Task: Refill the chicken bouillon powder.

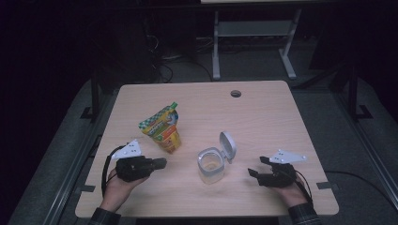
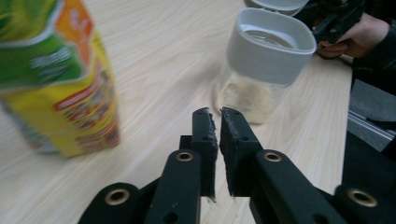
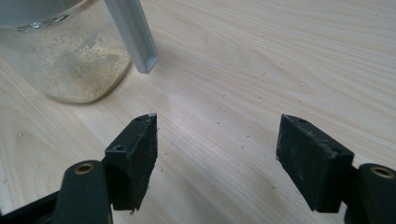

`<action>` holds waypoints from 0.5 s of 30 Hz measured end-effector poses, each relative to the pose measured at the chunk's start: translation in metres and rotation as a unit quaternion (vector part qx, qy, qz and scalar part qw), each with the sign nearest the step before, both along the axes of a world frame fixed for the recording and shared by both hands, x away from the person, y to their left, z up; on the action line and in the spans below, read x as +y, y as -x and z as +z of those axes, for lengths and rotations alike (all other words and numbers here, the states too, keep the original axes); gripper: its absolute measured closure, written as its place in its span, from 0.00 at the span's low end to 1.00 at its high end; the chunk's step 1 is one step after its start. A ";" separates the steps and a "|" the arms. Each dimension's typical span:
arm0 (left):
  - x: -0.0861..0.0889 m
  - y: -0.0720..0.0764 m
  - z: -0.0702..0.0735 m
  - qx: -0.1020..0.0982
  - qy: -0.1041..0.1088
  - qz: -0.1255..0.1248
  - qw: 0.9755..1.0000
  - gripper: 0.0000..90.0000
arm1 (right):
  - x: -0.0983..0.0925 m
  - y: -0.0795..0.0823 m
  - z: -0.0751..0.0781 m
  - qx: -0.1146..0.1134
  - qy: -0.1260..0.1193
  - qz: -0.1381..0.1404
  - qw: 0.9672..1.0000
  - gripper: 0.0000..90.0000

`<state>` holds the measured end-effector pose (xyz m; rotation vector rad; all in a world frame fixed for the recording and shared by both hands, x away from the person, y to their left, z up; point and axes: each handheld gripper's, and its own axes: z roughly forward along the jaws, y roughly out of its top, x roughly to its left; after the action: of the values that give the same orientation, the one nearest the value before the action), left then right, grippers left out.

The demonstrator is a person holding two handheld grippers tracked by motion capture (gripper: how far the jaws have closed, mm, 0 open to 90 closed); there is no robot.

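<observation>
My high view looks down over the table. Both gripper views sit low behind their jaws, sharing the jar just ahead.

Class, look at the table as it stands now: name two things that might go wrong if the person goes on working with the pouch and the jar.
1. The pouch stands upright with its top already cut open; a nudge from the shut left gripper could tip it and spill the contents.
2. The jar has its hinged lid flipped up toward the open right gripper; catching that lid might topple the jar.
</observation>
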<state>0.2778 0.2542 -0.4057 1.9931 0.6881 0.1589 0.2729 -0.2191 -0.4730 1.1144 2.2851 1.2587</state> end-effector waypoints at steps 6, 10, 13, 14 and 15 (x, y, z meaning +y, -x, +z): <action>0.018 0.000 -0.003 -0.004 -0.002 0.028 1.000 0.83 | 0.001 0.000 -0.001 0.001 0.000 0.003 1.000 0.32; 0.031 -0.004 -0.005 -0.008 -0.005 0.053 0.999 0.73 | 0.000 0.000 0.000 0.003 -0.005 -0.002 1.000 0.32; 0.034 -0.006 -0.006 -0.009 -0.004 0.065 0.998 0.63 | 0.000 0.000 -0.001 0.001 -0.005 -0.004 1.000 0.32; 0.035 -0.007 -0.006 -0.010 -0.004 0.067 0.998 0.63 | 0.000 0.000 -0.001 0.001 -0.005 -0.004 1.000 0.32; 0.036 -0.009 -0.007 -0.016 -0.004 0.074 0.997 0.57 | -0.001 0.000 -0.001 0.001 -0.005 -0.005 1.000 0.32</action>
<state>0.2872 0.2902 -0.4123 1.9440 0.8153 0.2813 0.2731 -0.2198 -0.4743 1.1281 2.2747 1.2672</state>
